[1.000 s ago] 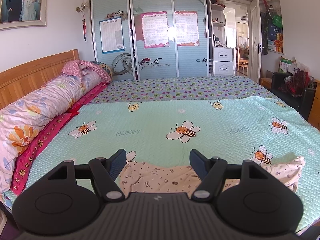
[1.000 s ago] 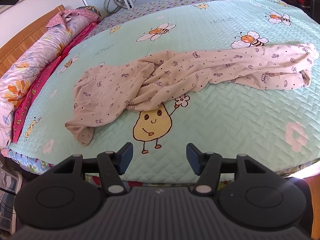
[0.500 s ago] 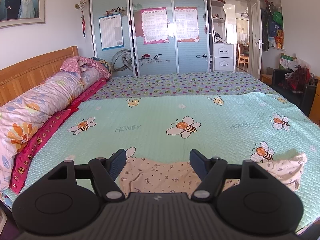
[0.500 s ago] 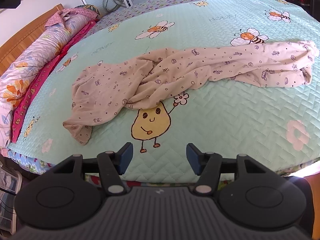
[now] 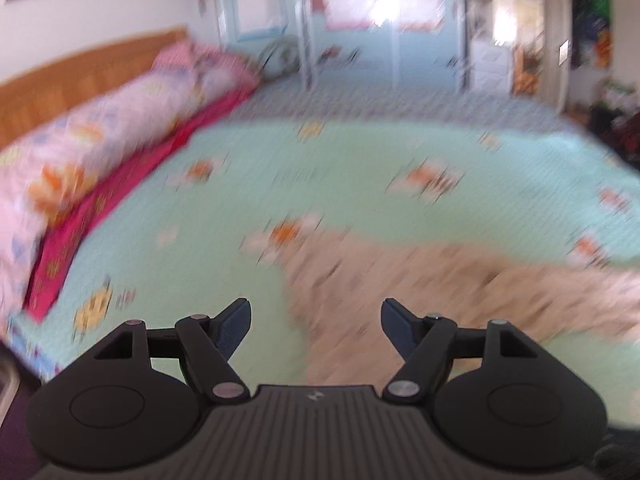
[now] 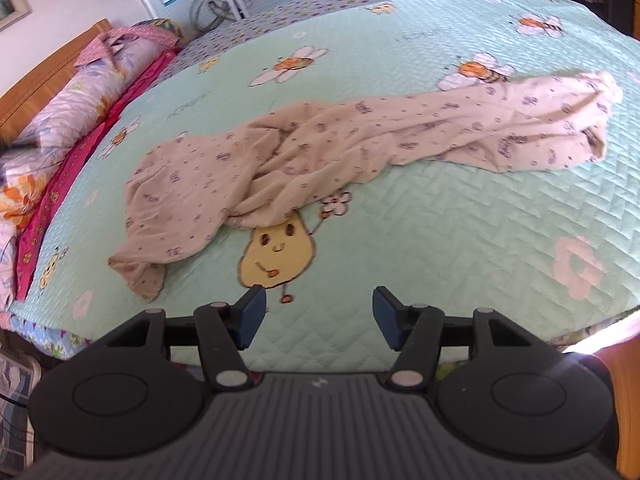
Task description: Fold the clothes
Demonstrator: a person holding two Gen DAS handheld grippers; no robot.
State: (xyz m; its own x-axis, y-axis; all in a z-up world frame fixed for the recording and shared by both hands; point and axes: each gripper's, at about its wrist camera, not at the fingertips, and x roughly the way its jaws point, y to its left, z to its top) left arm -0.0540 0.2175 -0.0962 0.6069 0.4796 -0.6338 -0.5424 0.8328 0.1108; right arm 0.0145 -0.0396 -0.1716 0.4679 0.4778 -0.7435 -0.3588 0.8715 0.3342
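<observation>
A beige spotted garment (image 6: 344, 152) lies crumpled in a long strip across the mint-green bee quilt (image 6: 460, 248). Its lower left end trails toward the bed's near edge, and its paler end bunches at the far right. My right gripper (image 6: 319, 314) hangs open above the quilt's front edge, short of the cloth, with nothing between its fingers. In the blurred left wrist view the same garment (image 5: 460, 280) spreads ahead and to the right. My left gripper (image 5: 316, 326) stands open just over its near end, with nothing held.
A long flowered bolster (image 6: 52, 120) and a red cloth strip (image 6: 64, 176) line the wooden headboard (image 5: 80, 80) on the left. Wardrobe doors (image 5: 360, 20) stand beyond the bed. A dark seat with clutter (image 5: 616, 128) stands at the far right.
The left gripper has dropped and tipped downward toward the garment, which now fills more of its blurred view. The right gripper's view has shifted only slightly.
</observation>
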